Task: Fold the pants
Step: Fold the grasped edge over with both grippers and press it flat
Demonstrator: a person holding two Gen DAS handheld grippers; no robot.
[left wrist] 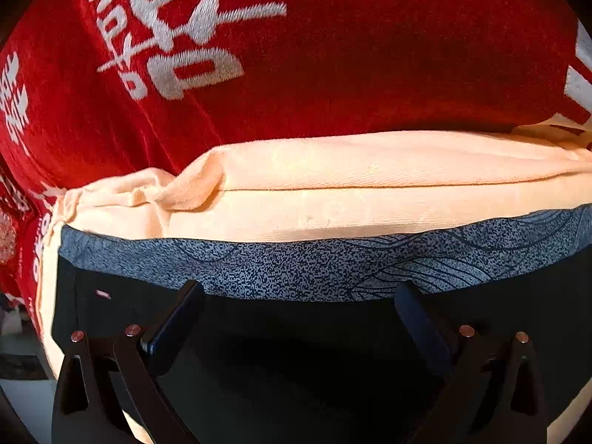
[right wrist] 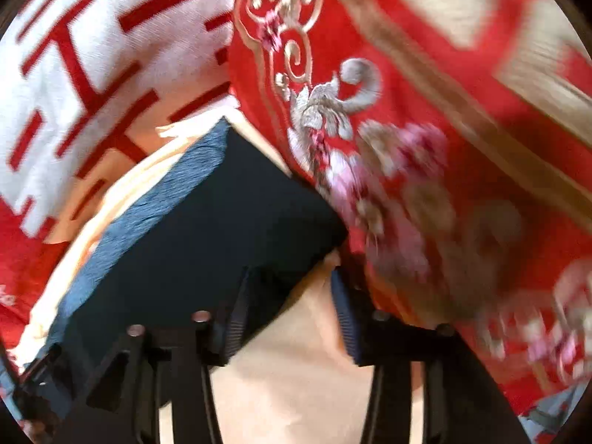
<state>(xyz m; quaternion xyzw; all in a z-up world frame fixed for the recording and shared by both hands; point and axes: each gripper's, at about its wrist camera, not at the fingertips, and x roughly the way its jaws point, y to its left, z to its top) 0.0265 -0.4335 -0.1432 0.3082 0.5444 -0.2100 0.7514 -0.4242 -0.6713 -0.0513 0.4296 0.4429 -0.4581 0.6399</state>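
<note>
So I'm looking down both wrist cams right now and the pants (left wrist: 296,351) are lying folded into a dark block on a peach cloth (left wrist: 370,170), which is itself sitting on a red cloth (left wrist: 370,55) with white lettering. The grey-blue patterned band (left wrist: 333,266) is running from 9 to 3 o'clock across the left view. The left gripper (left wrist: 299,296) is hovering right over the dark fabric with its jaws spread wide and nothing pinched. The right gripper (right wrist: 290,277) is hanging with its jaws partly apart. Only peach cloth is showing between them, and the corner of the pants is sitting just off toward 11 o'clock by the left-hand finger. Here's what's worrying me. The right side is lining up on the wrong layer, so if I'm closing there I'm probably grabbing peach cloth instead of pants and dragging the whole stack. Same risk on the left: going in too deep could be catching the pants and the cloth under them together. The right view is also smearing badly, so I'm kind of guessing where that corner edge really ends. And the fold is looking loose and thick, so pulling on one layer only could be opening it back up or skewing the band. Anyone else fighting stacked fabrics like this?
</note>
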